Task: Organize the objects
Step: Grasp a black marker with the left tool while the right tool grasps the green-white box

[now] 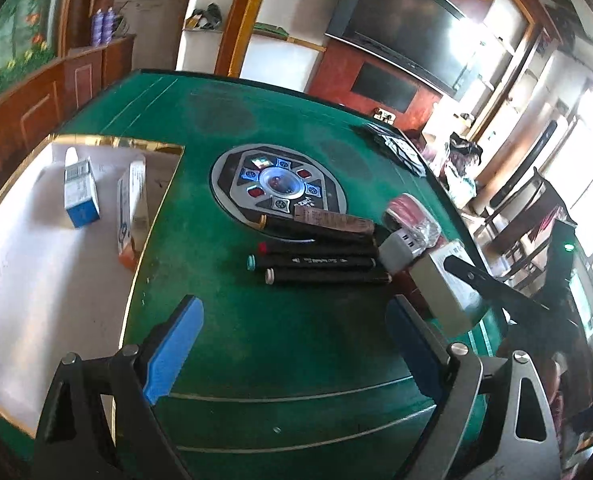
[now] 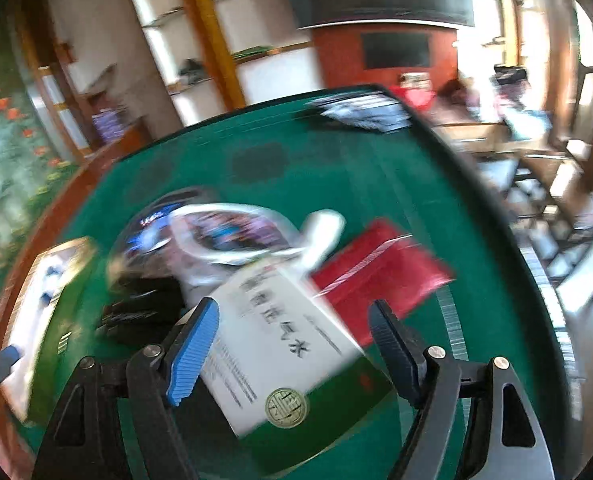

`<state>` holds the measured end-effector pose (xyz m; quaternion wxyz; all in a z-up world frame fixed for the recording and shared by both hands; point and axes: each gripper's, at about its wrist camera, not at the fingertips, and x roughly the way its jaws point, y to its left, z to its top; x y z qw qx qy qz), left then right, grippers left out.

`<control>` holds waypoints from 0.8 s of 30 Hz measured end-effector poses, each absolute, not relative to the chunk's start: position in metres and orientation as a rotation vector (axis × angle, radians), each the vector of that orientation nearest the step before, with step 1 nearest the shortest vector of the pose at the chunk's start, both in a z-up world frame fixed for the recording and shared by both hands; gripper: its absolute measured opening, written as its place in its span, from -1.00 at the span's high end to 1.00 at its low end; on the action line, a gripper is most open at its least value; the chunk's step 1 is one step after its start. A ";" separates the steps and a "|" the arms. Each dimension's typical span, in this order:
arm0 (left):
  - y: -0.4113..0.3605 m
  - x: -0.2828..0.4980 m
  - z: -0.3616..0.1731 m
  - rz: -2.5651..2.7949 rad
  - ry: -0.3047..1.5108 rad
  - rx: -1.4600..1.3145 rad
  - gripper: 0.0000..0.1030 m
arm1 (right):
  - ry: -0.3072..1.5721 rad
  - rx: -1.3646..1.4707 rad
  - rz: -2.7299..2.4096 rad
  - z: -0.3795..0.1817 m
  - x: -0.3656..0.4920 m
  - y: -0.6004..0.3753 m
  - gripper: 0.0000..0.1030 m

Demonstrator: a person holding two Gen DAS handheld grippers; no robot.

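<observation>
My left gripper (image 1: 296, 344) is open and empty above the green table (image 1: 288, 120). Ahead of it lie several black markers (image 1: 324, 264) side by side, a brown stick-like box (image 1: 332, 222), a grey adapter (image 1: 400, 248) and a red wrapped roll (image 1: 412, 216). Two small medicine boxes (image 1: 81, 196) stand on the white tray (image 1: 36, 280) at the left. My right gripper (image 2: 292, 344) is open over a white and green medicine box (image 2: 280, 344), which lies between the fingers; contact is unclear in the blur. A red packet (image 2: 380, 272) lies beyond it.
The table's round control panel (image 1: 276, 184) sits in the middle. Playing cards (image 1: 396, 144) lie at the far right edge. The right gripper's finger (image 1: 492, 284) reaches in over the white box (image 1: 448, 288) in the left wrist view. Shelves and a television stand behind.
</observation>
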<state>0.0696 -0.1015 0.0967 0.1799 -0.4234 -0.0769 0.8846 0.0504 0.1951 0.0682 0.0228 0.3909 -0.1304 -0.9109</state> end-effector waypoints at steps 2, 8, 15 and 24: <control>-0.096 0.065 0.096 2.509 -0.135 -1.178 -0.78 | -0.371 1.136 -2.737 0.068 0.057 0.183 -0.56; -0.058 0.047 0.077 2.498 0.307 -1.116 -0.78 | -0.387 1.028 -2.739 0.065 0.066 0.180 -0.56; -0.016 0.008 0.045 2.367 0.534 -1.153 -0.76 | -0.437 1.006 -2.788 0.066 0.063 0.195 -0.56; 0.008 0.018 0.022 2.134 0.482 -1.256 0.28 | -0.513 0.983 -2.782 0.068 0.063 0.203 -0.60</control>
